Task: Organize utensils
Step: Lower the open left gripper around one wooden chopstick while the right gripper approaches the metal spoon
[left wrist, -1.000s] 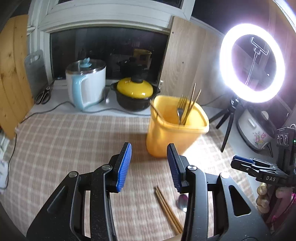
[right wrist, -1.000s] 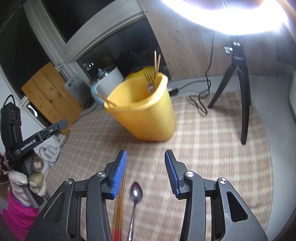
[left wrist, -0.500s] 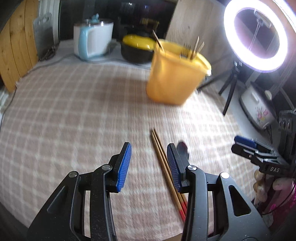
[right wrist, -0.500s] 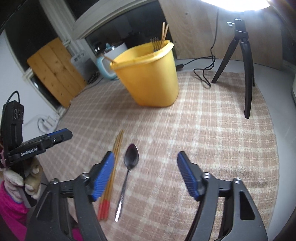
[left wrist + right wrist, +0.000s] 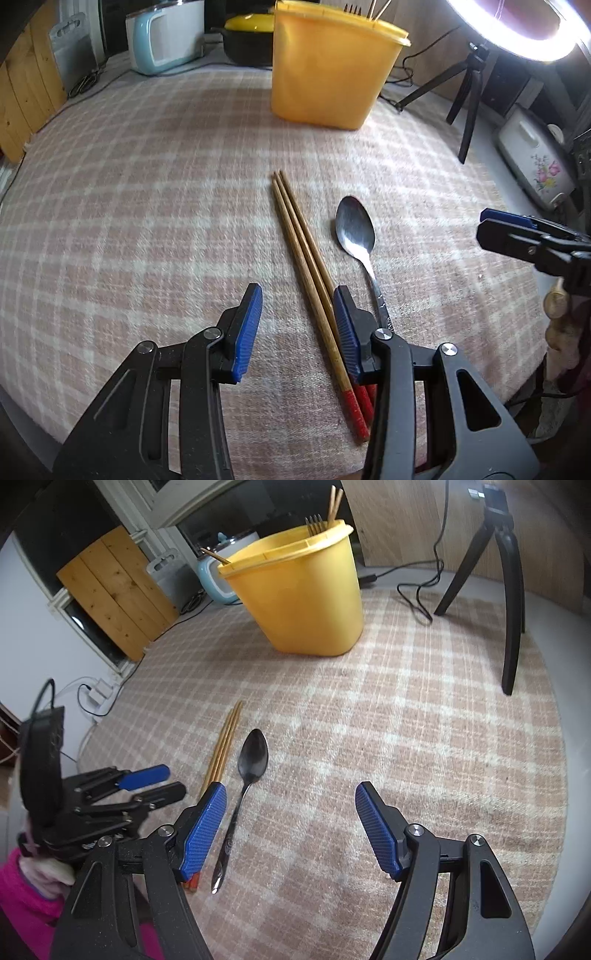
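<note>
A pair of wooden chopsticks (image 5: 303, 254) with red ends lies on the checked cloth, and a metal spoon (image 5: 355, 230) lies just right of them. My left gripper (image 5: 299, 328) is open and low over the chopsticks; they run between its fingers, close to the right pad. My right gripper (image 5: 291, 830) is open wide, with the spoon (image 5: 253, 760) handle just inside its left pad and untouched. The chopsticks (image 5: 223, 744) lie left of that pad. A yellow bin (image 5: 328, 70) behind holds a fork and chopsticks. Each view shows the other gripper: the right gripper (image 5: 495, 230), the left gripper (image 5: 162, 782).
A ring light on a black tripod (image 5: 506, 590) stands at the right with a cable (image 5: 417, 594) on the cloth. A kettle (image 5: 162, 37) and a yellow-lidded pot (image 5: 247, 40) stand behind the bin (image 5: 299, 598). A rice cooker (image 5: 532, 158) sits off the right edge.
Both grippers have dropped toward the cloth and tilted down. The right jaws have spread wider. The left gripper has come over the chopsticks, which now lie between its fingers.
</note>
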Action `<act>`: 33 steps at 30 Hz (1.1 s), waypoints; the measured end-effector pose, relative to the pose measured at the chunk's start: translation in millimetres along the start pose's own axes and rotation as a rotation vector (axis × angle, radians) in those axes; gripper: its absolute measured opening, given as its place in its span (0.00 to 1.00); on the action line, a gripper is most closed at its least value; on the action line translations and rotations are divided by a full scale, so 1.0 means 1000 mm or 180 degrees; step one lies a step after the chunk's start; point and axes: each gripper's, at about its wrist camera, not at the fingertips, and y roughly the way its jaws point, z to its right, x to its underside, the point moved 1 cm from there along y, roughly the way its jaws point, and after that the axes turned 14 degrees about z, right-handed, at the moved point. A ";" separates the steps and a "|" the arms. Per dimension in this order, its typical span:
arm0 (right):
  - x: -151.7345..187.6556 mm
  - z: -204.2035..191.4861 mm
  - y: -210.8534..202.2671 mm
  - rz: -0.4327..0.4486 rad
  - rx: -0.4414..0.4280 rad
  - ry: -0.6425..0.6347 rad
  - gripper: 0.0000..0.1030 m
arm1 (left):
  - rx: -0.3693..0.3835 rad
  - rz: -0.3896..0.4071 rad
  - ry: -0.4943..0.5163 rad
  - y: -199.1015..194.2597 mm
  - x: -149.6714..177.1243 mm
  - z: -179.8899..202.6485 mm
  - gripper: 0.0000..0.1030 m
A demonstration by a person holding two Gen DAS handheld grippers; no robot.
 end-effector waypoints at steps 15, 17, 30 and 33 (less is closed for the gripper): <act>-0.002 0.017 -0.001 -0.0061 -0.0239 0.0086 0.65 | -0.0410 -0.0048 -0.0016 0.017 0.009 0.008 0.36; -0.004 0.018 -0.001 -0.0062 -0.0268 0.0112 0.65 | -0.0441 -0.0049 -0.0026 0.018 0.007 0.009 0.34; -0.007 0.021 0.012 -0.0110 -0.0399 0.0197 0.58 | -0.0496 -0.0095 -0.0027 0.028 0.002 0.008 0.28; -0.007 0.019 0.014 -0.0119 -0.0429 0.0191 0.58 | -0.0478 -0.0116 0.0003 0.034 -0.002 0.008 0.22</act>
